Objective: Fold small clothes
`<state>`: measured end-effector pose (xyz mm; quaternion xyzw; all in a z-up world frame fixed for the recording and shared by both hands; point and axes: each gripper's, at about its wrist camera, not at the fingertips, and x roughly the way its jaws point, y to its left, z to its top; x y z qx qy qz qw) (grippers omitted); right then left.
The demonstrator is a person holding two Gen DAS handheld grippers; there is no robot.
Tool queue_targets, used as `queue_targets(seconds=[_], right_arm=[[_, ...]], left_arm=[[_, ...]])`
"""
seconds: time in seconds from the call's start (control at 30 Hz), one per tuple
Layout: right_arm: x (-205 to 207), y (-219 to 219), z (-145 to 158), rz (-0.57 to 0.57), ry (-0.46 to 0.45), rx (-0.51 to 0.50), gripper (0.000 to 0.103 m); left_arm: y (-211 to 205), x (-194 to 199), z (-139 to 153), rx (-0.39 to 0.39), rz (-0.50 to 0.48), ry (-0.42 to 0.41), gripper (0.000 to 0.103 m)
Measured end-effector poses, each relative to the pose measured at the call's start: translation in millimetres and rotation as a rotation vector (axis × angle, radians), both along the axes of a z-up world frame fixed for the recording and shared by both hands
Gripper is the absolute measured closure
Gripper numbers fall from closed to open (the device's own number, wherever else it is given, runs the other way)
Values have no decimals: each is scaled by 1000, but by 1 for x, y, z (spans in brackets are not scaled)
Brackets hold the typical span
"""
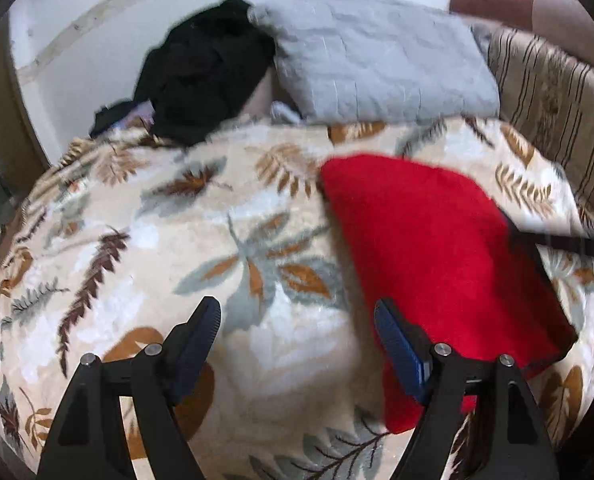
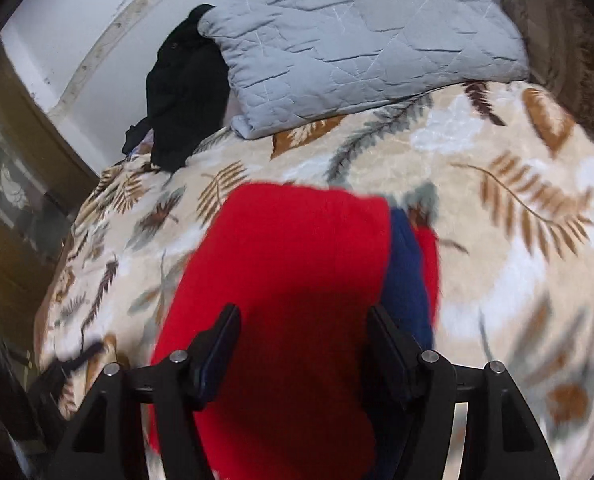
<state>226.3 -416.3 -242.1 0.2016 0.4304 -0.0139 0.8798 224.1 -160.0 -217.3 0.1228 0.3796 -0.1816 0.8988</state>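
Red garment (image 2: 297, 280) flat on bed blanket (image 2: 497, 240), beneath spread right claw (image 2: 303, 344); right of spread left claw (image 1: 297, 332); nothing pinched.

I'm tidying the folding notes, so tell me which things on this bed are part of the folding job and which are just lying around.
Part of the job:
red garment with a blue part
left claw, open
right claw, open over the red garment

Just lying about:
black clothes heap
grey quilted pillow
leaf-print blanket
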Motion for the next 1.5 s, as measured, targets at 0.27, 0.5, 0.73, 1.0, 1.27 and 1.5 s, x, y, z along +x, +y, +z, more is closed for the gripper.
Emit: queue_targets(seconds=[0.27,0.5,0.73,1.0,1.27,1.5], right_arm=[[-54,15,-36,54,99,2,36],[-82,2,-21,-2,24,78,35],[-137,-16,27,-116,-243,23,33],[-164,-15,52,-209,-420,-143,26],[-146,5,38,-162,-334,-202,26],[-140,15,36,-162,-336,-249,26]], left_arm=[[-17,-6,-30,74,-73,60,14],[-9,-7,-14,40,-37,21,14],[5,-21,26,13,33,-156,13],[17,-22,38,-13,100,-206,7],[34,-14,35,-5,176,-199,7],[45,-10,38,-7,218,-206,7]])
